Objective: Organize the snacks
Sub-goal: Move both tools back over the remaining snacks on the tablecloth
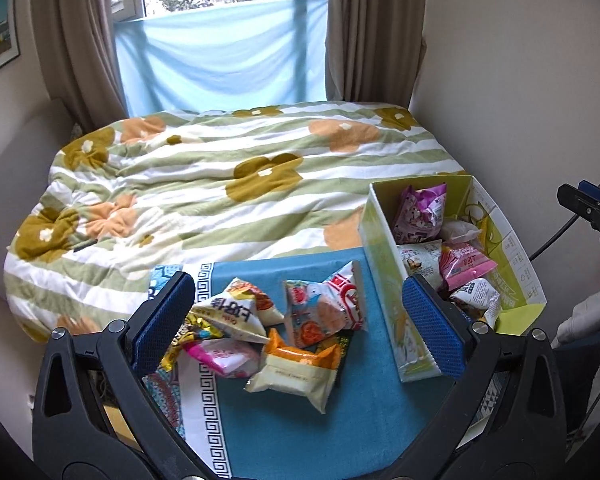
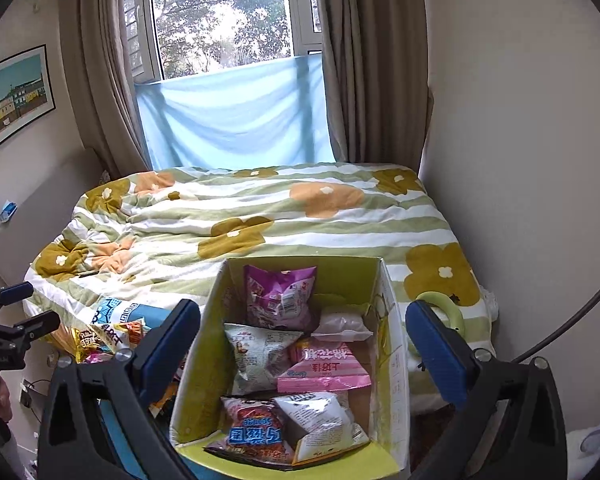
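Blue cloth point(image 1: 292, 412) covers the tabletop under the left gripper point(image 1: 298, 322), whose fingers point(image 1: 164, 316) stand spread wide and hold nothing. Between those fingers lies a loose heap of snack packets point(image 1: 276, 328): five can be counted, a white one with dark lettering point(image 1: 236, 310), a red-and-white one point(image 1: 326, 304), an orange-and-cream one point(image 1: 296, 368), a pink one point(image 1: 224, 358) and a gold one point(image 1: 192, 334) half under the left finger. The orange-and-cream packet lies with its long axis across the gap between the fingers; the red-and-white one tilts up and away from them.

Just inside the right-hand finger of that gripper stands a green-and-white cardboard box point(image 1: 384, 280), its long axis running away from the fingers, its near flap folded down.

The right gripper point(image 2: 302, 350) hovers over the same box point(image 2: 198, 364), its fingers point(image 2: 440, 356) parted wide and empty, one on each side of the box walls. Six packets show inside: a purple one point(image 2: 280, 298) farthest from the fingers, a clear-white one point(image 2: 342, 326), a grey-white one point(image 2: 256, 354), a pink one point(image 2: 324, 368), a red-and-blue one point(image 2: 252, 426) and a white one point(image 2: 324, 424) nearest.

Beyond both pairs of fingers spreads a bed with a flowered, green-striped quilt point(image 1: 220, 184), then brown curtains point(image 2: 112, 92) and a window point(image 2: 220, 16). A pale green ring point(image 2: 446, 312) rests on the quilt behind the right finger.
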A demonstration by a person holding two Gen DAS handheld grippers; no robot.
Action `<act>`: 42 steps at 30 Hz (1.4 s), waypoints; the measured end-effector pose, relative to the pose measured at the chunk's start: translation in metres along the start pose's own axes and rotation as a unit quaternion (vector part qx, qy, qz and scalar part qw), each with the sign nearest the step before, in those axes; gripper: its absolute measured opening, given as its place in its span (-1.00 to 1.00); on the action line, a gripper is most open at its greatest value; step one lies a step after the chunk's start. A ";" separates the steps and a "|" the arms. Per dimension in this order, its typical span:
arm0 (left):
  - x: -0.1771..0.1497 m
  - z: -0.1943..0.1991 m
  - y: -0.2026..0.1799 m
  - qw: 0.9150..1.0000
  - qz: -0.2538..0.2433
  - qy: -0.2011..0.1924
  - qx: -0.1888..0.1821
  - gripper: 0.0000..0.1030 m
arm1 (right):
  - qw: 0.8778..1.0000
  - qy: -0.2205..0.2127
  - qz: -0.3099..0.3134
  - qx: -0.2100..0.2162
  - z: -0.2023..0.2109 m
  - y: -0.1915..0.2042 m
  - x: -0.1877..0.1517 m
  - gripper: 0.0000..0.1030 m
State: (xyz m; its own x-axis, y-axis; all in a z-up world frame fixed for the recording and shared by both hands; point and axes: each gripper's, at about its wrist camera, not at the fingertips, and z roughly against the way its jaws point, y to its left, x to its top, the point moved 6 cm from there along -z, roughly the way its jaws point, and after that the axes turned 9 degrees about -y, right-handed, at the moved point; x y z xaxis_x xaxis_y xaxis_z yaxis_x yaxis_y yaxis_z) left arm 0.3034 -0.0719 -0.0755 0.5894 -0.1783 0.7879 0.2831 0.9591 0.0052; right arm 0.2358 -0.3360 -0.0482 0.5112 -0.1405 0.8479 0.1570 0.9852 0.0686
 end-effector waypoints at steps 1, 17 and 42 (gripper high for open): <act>-0.002 0.004 0.011 1.000 -0.001 0.000 0.002 0.99 | 1.000 -0.002 0.001 -0.001 0.005 0.011 -0.001 0.99; -0.090 -0.012 0.129 0.996 0.007 0.055 -0.068 0.99 | 0.999 0.027 -0.034 0.014 0.010 0.193 -0.086 0.99; -0.200 -0.166 0.128 0.975 0.138 0.107 -0.138 0.99 | 0.977 0.145 -0.156 0.029 -0.119 0.228 -0.230 0.99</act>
State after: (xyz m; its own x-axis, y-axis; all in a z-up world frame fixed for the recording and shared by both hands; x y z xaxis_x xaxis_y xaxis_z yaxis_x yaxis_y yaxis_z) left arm 0.3475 0.0503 -0.3352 0.8081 0.0076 0.5890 0.2668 0.8868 -0.3774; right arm 0.2546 -0.0902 -0.2898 0.6651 -0.4480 0.5975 0.2999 0.8930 0.3357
